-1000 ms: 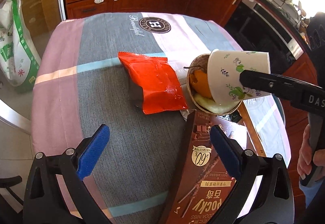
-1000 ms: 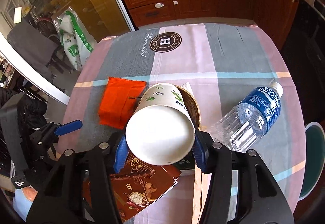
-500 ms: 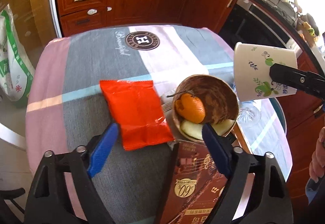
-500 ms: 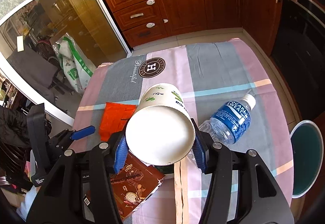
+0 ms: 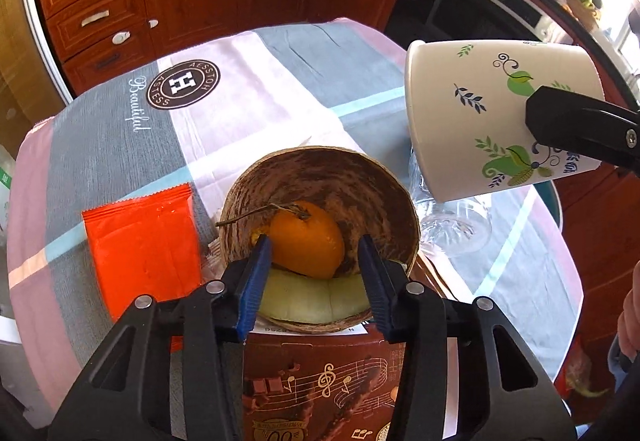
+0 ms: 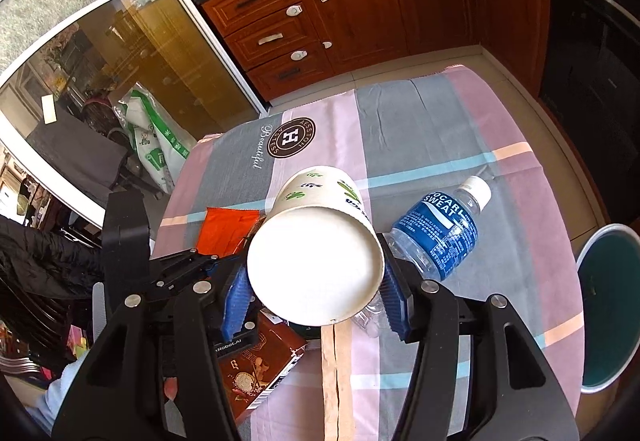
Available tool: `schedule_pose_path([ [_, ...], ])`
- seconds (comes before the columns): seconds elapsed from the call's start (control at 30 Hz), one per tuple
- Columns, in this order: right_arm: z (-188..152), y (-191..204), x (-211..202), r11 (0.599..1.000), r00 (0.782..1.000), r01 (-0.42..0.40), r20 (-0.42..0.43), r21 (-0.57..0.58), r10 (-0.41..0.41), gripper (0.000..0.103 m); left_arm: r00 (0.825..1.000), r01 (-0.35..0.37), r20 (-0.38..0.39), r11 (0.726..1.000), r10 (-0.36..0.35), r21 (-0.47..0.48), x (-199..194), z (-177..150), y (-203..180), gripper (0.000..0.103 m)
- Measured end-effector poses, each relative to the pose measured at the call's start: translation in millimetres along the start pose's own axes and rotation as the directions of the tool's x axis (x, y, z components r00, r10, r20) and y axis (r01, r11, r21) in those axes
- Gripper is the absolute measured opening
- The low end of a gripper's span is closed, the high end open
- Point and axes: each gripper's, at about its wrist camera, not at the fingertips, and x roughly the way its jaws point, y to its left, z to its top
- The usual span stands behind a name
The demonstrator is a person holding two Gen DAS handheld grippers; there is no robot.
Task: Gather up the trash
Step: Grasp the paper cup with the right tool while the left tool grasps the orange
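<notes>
My right gripper [image 6: 314, 291] is shut on a white paper cup [image 6: 316, 261] with green leaf prints and holds it on its side above the table; the cup also shows in the left wrist view [image 5: 492, 121]. My left gripper [image 5: 314, 273] is open over a brown bowl [image 5: 360, 185]; its blue pads stand either side of an orange peel [image 5: 306, 243]. A pale green peel [image 5: 316, 305] lies at the bowl's near edge. A red snack bag [image 5: 144, 241] lies left of the bowl. A plastic Pocari Sweat bottle [image 6: 440, 229] lies on the cloth to the right.
A brown Pocky box [image 5: 320, 385] lies on the near side of the bowl. A teal bin [image 6: 612, 305] stands on the floor right of the table. The checked tablecloth [image 5: 248, 89] covers the table. Wooden cabinets [image 6: 360, 1] stand behind.
My right gripper has lifted the cup up and away from the bowl. My left gripper has moved right and forward from the red bag to the bowl, its jaws narrower.
</notes>
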Motion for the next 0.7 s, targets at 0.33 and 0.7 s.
schedule_pose_path([
  [0.33,-3.7,-16.8,-1.0,0.998,0.999,-0.05,-0.001,0.029,0.05,0.054,0.996,-0.081,-0.024,0.996,0.081,0.032,16.7,2.3,-11.6,0.055],
  [0.7,-11.6,-26.6,-19.6,0.997,0.998,-0.052,0.019,0.052,0.051,0.054,0.997,-0.064,0.044,0.998,0.063,0.025,-13.6,-1.6,-21.9,0.024],
])
